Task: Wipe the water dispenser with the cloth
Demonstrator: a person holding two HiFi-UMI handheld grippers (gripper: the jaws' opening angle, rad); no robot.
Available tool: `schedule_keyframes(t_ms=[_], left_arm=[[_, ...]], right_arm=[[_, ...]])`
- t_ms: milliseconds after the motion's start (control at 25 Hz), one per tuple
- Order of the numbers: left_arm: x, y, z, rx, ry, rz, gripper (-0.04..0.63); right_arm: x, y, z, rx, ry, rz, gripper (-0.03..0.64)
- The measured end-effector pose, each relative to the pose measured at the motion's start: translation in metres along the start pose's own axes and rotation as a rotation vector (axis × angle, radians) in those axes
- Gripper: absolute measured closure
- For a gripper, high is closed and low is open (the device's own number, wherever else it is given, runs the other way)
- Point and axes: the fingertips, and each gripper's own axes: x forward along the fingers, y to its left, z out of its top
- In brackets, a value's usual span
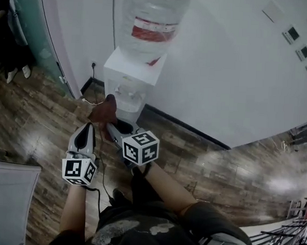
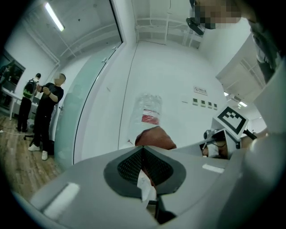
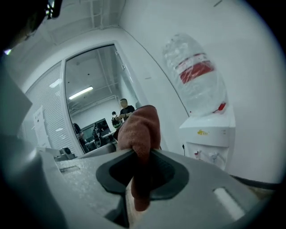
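Head view: the water dispenser (image 1: 130, 76) stands at the wall, with the brown cloth (image 1: 104, 111) bunched just before it. The left gripper (image 1: 89, 126) and right gripper (image 1: 110, 126) meet at it.

Left gripper view: jaws pinched on the cloth's edge, where a white tag (image 2: 145, 188) shows.

Right gripper view: jaws clamped tight on the cloth, dispenser beyond at right.

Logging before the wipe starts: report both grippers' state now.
Left gripper: closed on the cloth, at its white tag.
Right gripper: closed on the same cloth.
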Motion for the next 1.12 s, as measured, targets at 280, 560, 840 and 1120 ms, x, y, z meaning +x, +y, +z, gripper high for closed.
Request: schedule_keyframes(t_ms=[280, 560, 840, 1120], left_arm=[[-0.029, -0.036, -0.036, -0.042, 0.069, -0.101, 0.575], [-0.062, -0.084, -0.042, -0.029, 0.082, -0.156, 0.575], [-0.134, -0.149, -0.05, -0.029, 0.072, -0.17, 0.575], [-0.223, -0.208, -0.059, -0.012, 0.095, -0.184, 0.575]], right_arm=[[-0.088, -0.001, -0.031, -0.014, -0.032, -0.1, 0.555], [-0.173, -0.013, -0.064, 0.005, -0.072, -0.187, 0.555], [-0.25, 0.017, -0.097, -0.012, -0.124, -0.186, 0.555], [-0.347, 0.055, -0.147, 0.003, -0.156, -0.228, 0.555]])
